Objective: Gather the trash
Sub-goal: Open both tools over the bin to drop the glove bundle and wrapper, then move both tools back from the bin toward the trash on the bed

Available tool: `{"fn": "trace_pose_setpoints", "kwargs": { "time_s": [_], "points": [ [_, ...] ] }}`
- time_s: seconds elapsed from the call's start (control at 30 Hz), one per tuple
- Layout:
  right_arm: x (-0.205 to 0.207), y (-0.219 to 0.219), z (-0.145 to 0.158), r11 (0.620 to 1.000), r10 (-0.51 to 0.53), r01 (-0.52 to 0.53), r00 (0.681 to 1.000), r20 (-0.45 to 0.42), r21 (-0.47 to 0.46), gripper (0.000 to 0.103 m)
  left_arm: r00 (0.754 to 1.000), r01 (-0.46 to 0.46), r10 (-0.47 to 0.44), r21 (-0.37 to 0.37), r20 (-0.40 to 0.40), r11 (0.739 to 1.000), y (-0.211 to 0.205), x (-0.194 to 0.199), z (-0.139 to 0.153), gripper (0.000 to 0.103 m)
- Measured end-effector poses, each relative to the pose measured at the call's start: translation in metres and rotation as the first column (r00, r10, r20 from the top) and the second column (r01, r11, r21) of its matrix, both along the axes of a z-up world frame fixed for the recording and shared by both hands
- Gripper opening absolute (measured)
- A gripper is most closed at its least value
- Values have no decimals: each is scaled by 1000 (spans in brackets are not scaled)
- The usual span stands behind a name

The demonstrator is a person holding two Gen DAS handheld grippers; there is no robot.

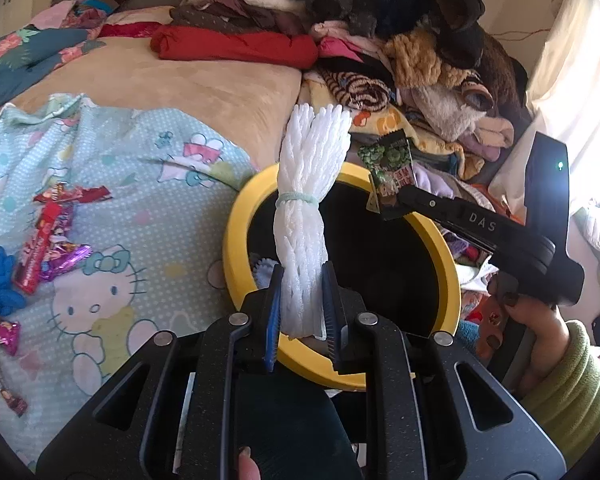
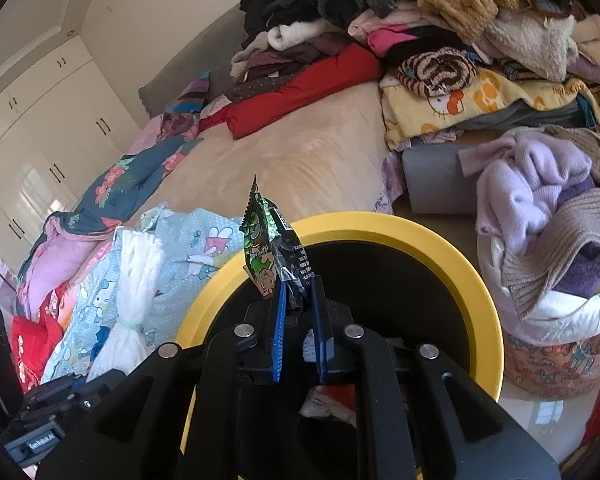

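Left gripper (image 1: 302, 300): clamping the lower end of a white foam-net bundle tied with a pale green band (image 1: 306, 216); the bundle is standing upright over the near rim of the bin.
Right gripper (image 2: 298, 312): pinching a crumpled green-and-black snack wrapper (image 2: 270, 256) by its bottom edge, wrapper pointing up over the bin's opening.
Bin: a round yellow-rimmed bin with a dark inside (image 2: 452, 248) is sitting beside the bed, under both grippers; some scraps seem to be lying in it already.
Step in hand: both pieces are being carried to the drop, I judge; neither is released yet.
Next move: calls for each pair of jaws to be opening squarely over the dark mouth, so nothing is catching on the rim.
Still waiting: red and purple sweet wrappers (image 1: 48, 240) and a crumpled blue glove (image 1: 0, 284) are lying on the pale blue cartoon-cat bedsheet (image 1: 140, 208), well apart from the bin.
Risk: the light foam may be clinging to the pads.
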State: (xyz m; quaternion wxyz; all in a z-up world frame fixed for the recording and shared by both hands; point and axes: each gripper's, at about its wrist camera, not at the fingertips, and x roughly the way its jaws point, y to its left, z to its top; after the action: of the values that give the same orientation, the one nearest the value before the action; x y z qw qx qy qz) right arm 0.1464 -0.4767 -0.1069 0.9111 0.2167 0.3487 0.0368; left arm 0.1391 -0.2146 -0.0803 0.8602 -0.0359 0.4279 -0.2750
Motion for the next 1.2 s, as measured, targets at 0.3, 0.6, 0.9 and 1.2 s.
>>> {"fn": "trace_pose_setpoints", "kwargs": {
  "time_s": [0.3,0.6,0.9,1.2],
  "points": [
    [0,-14,-9,999,-38,38,999,-34,17,15,998,37,-35,24,-49,999,-21,14,-21,13],
    [-1,-24,-17,995,-92,94,995,-49,35,46,998,47,-45,32,-46,998,-30,22,-28,39],
    [-1,-20,-11,993,-115,115,993,-33,22,64,998,-49,48,23,44,999,-6,10,-12,92],
    [-3,4,9,997,-76,77,997,31,-17,69,982,-125,119,30,147,992,15,4,13,92]
  ]
}}
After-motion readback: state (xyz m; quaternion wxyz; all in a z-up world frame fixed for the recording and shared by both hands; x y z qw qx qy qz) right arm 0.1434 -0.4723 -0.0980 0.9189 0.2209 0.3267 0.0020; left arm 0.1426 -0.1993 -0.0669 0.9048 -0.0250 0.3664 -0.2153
